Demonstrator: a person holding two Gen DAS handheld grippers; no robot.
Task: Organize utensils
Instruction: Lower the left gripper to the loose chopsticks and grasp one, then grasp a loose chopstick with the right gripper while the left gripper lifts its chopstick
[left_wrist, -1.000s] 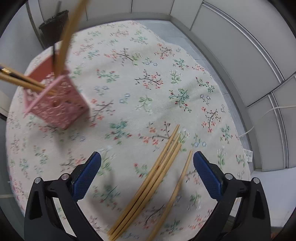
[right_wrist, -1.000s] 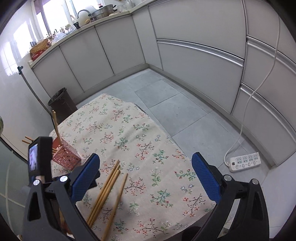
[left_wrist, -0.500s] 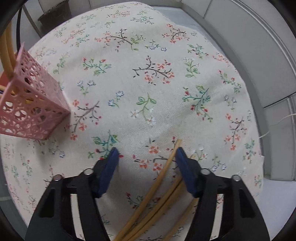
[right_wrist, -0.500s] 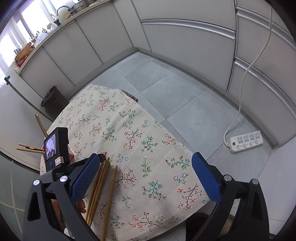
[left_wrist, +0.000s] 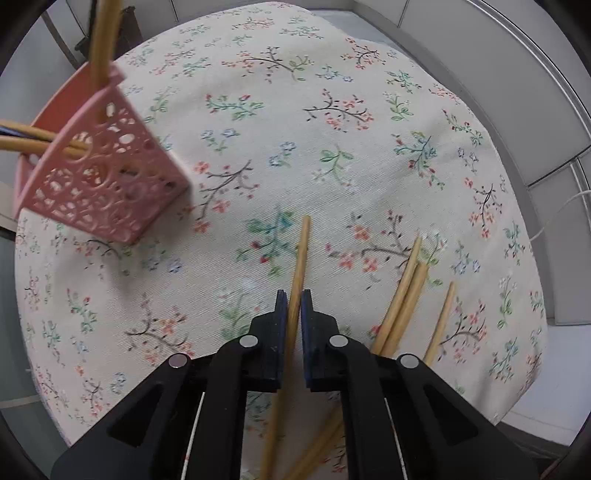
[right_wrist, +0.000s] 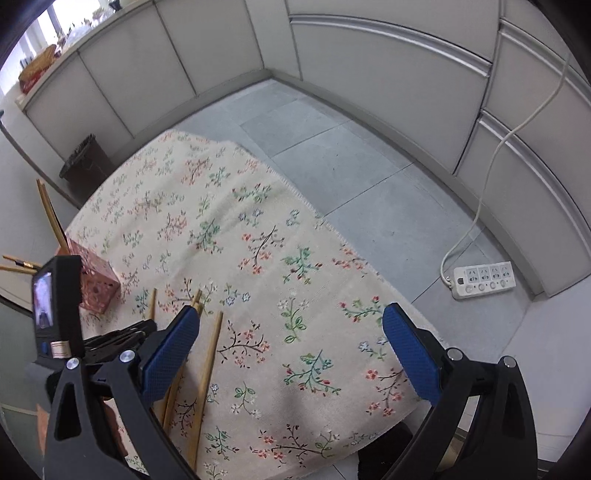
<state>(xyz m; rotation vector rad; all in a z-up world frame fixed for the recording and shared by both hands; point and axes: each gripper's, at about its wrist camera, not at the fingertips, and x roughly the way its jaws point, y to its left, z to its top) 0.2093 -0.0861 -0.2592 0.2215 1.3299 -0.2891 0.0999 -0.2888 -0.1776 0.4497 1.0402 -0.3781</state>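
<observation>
My left gripper (left_wrist: 294, 300) is shut on one bamboo chopstick (left_wrist: 300, 254), which points forward over the floral tablecloth. Three more chopsticks (left_wrist: 404, 295) lie on the cloth to its right; they show in the right wrist view (right_wrist: 208, 363) too. A pink perforated utensil basket (left_wrist: 99, 184) with several chopsticks in it stands at the left, also seen in the right wrist view (right_wrist: 96, 282). My right gripper (right_wrist: 291, 350) is open and empty above the cloth. The left gripper body (right_wrist: 122, 334) is at its lower left.
The floral tablecloth (right_wrist: 207, 229) covers a small table with edges near on the right and front. A dark waste bin (right_wrist: 86, 170) stands behind the table. A white power strip (right_wrist: 484, 278) with a cord lies on the grey tile floor at right.
My left gripper has closed on one chopstick and drawn it left, away from the other chopsticks. The right gripper stays open, and its view has shifted slightly.
</observation>
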